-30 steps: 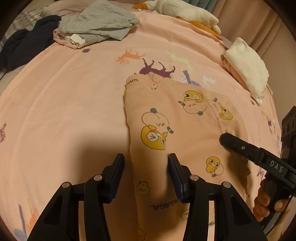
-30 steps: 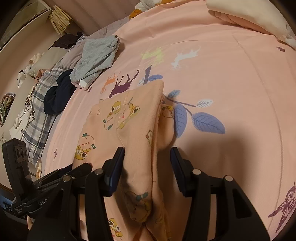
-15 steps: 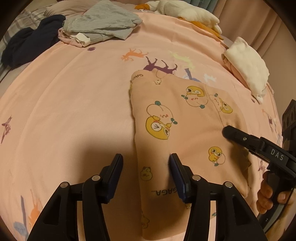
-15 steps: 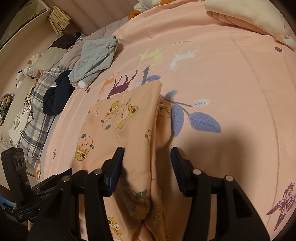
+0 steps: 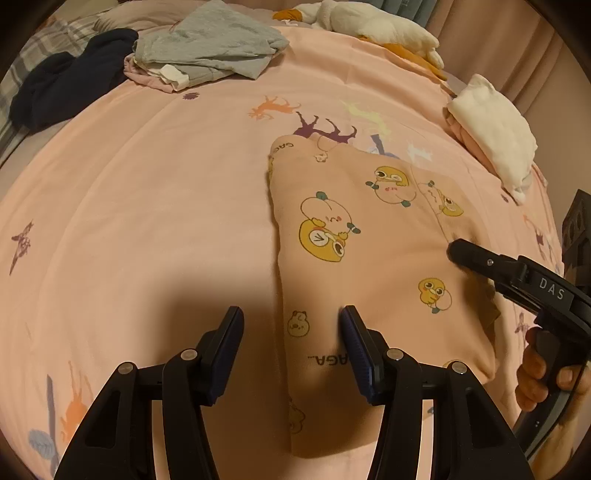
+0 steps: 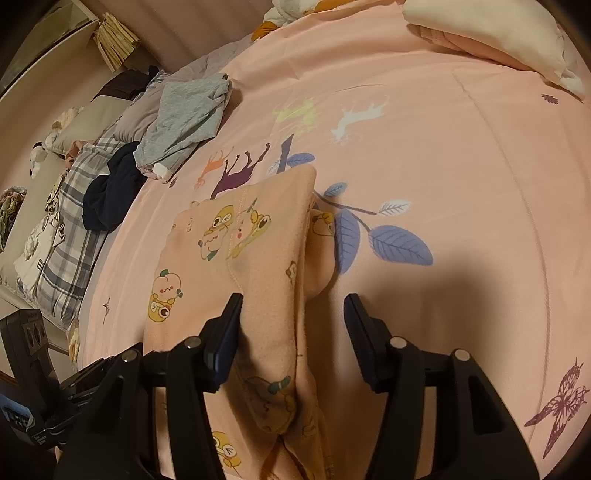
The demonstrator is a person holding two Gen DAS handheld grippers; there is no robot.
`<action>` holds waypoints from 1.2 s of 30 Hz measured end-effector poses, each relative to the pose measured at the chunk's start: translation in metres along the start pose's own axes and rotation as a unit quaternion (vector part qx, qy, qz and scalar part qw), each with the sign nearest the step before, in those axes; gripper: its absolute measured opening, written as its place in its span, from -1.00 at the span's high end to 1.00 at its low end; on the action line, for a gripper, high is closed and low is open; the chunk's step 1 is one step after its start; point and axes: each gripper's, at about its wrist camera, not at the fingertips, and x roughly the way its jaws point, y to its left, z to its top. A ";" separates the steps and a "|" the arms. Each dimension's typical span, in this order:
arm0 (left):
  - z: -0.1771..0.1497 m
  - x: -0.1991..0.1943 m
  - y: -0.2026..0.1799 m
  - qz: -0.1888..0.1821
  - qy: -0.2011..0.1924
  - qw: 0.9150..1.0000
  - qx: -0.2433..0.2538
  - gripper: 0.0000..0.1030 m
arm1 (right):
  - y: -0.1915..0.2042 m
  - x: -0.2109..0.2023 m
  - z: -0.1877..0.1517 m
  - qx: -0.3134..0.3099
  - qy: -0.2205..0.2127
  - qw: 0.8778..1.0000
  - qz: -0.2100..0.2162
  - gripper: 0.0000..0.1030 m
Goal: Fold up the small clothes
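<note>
A small peach garment with yellow cartoon prints (image 5: 369, 258) lies folded lengthwise on the pink bedspread (image 5: 147, 206). My left gripper (image 5: 291, 328) is open above its near left edge, holding nothing. My right gripper (image 6: 293, 317) is open over the garment's right folded edge (image 6: 273, 280), with cloth lying between the fingers. The right gripper's fingers (image 5: 476, 258) also show in the left wrist view, resting on the garment's right side. The left gripper shows at the lower left of the right wrist view (image 6: 85, 387).
A grey top on a pile (image 5: 207, 48) and a dark garment (image 5: 66, 85) lie at the far left. A white folded stack (image 5: 495, 125) sits at the far right. A plush toy (image 5: 373, 26) lies at the back. A plaid blanket (image 6: 70, 236) hangs off the bed's left.
Both grippers have drawn back and up a little from the garment. The garment has settled flatter on the bed.
</note>
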 end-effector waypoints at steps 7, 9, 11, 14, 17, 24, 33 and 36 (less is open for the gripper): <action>-0.005 -0.005 0.002 0.006 -0.002 1.000 -0.004 -0.13 | -0.006 -0.006 0.001 0.011 -0.007 1.000 -0.011 -0.16; -0.007 -0.007 0.003 0.006 -0.002 1.000 -0.007 -0.15 | -0.010 -0.009 0.001 0.016 -0.011 1.000 -0.014 -0.19; -0.009 -0.009 0.005 0.006 -0.001 1.000 -0.009 -0.16 | -0.014 -0.013 0.001 0.020 -0.014 1.000 -0.015 -0.20; -0.012 -0.012 0.005 0.009 0.000 1.000 -0.009 -0.16 | -0.017 -0.020 0.001 0.023 -0.021 0.999 -0.021 -0.20; -0.016 -0.015 0.007 0.013 0.002 1.000 -0.009 -0.16 | -0.017 -0.027 0.001 0.022 -0.032 0.999 -0.033 -0.20; -0.025 -0.026 0.007 0.017 -0.004 1.000 -0.004 -0.15 | -0.011 -0.045 0.004 0.000 -0.058 0.997 -0.043 -0.07; -0.025 -0.033 -0.014 -0.007 -0.022 0.999 0.031 0.19 | 0.014 -0.041 0.004 -0.057 -0.054 0.997 -0.013 0.42; -0.025 -0.023 -0.021 -0.016 -0.012 0.999 0.042 0.26 | 0.021 -0.028 0.006 -0.073 -0.041 0.997 -0.003 0.43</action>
